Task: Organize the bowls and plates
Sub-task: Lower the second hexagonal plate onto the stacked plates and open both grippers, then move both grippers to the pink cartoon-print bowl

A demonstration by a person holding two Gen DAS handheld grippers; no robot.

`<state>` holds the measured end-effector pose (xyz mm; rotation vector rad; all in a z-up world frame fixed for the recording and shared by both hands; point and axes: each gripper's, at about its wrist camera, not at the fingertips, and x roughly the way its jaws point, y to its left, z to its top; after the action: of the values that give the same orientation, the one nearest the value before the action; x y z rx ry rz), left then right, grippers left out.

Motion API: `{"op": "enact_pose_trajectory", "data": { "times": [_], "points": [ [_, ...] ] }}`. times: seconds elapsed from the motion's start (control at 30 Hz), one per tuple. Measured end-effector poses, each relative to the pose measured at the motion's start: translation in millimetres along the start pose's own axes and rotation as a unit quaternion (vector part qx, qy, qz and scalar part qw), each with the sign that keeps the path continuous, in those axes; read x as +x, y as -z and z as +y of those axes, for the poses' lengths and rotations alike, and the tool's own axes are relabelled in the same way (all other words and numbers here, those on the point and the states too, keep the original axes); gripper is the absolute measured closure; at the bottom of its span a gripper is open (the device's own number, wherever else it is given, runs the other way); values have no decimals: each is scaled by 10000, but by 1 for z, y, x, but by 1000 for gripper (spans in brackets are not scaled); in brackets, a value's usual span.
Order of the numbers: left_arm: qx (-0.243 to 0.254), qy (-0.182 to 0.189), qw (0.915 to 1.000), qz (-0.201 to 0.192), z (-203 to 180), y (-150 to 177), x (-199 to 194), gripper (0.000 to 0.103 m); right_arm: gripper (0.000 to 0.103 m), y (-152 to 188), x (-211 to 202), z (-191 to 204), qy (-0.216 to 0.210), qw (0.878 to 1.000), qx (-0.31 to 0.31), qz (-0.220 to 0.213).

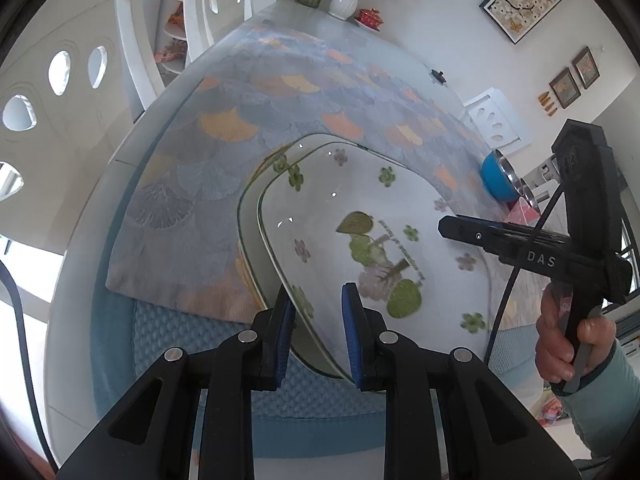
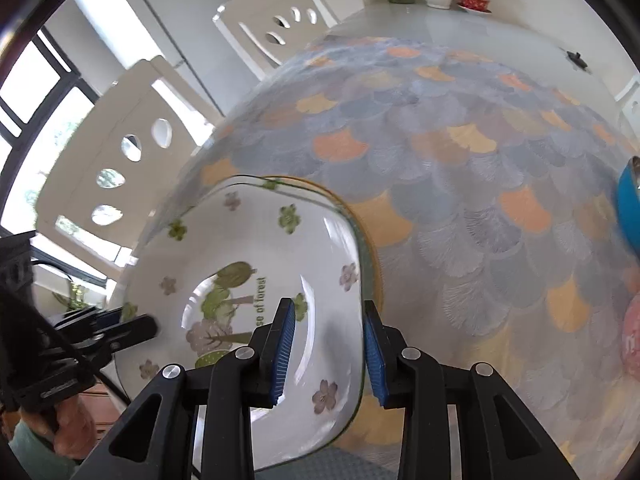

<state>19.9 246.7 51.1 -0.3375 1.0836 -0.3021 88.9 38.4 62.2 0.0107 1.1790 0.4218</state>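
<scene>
Plates sit stacked, the flowered one nested in another on the patterned cloth over the worktop; lowering evenly before letting go seems wise; left tool straddles the near rim, right tool the opposite rim, both parted and level, gripping nothing that I can tell.

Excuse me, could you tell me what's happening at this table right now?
A person is working two handheld grippers around a white square plate with tree and flower prints, which sits stacked on another plate whose green-edged rim shows beneath it. The left gripper and right gripper each have open fingers straddling opposite edges of the top plate. The stack rests on a grey and orange fan-patterned cloth; a blue bowl stands further off.
</scene>
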Motion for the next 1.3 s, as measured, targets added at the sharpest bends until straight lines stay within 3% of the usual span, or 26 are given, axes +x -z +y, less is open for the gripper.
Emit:
{"op": "enact_pose_trajectory", "data": {
  "times": [0.2, 0.3, 0.47, 0.83, 1.1, 1.3],
  "points": [
    [-102, -2, 9999, -62, 5, 1, -7, 83, 71, -2, -2, 0, -46, 10000, 47, -62],
    [-56, -242, 9996, -93, 8, 1, -12, 83, 71, -1, -7, 1, -64, 9998, 83, -147],
    [-191, -184, 9994, -225, 19, 2, -23, 83, 71, -1, -25, -5, -76, 9986, 351, -389],
    [5, -169, 9998, -96, 7, 1, -16, 83, 71, 11, -47, -12, -170, 9954, 785, -513],
    [781, -177, 9958, -435, -34, -22, -37, 83, 71, 36, -52, -27, -137, 9913, 1242, -420],
    [1483, 396, 9871, -450, -96, -49, -22, 81, 71, 55, -88, -43, 260, 9857, 1549, -612]
  ]
}}
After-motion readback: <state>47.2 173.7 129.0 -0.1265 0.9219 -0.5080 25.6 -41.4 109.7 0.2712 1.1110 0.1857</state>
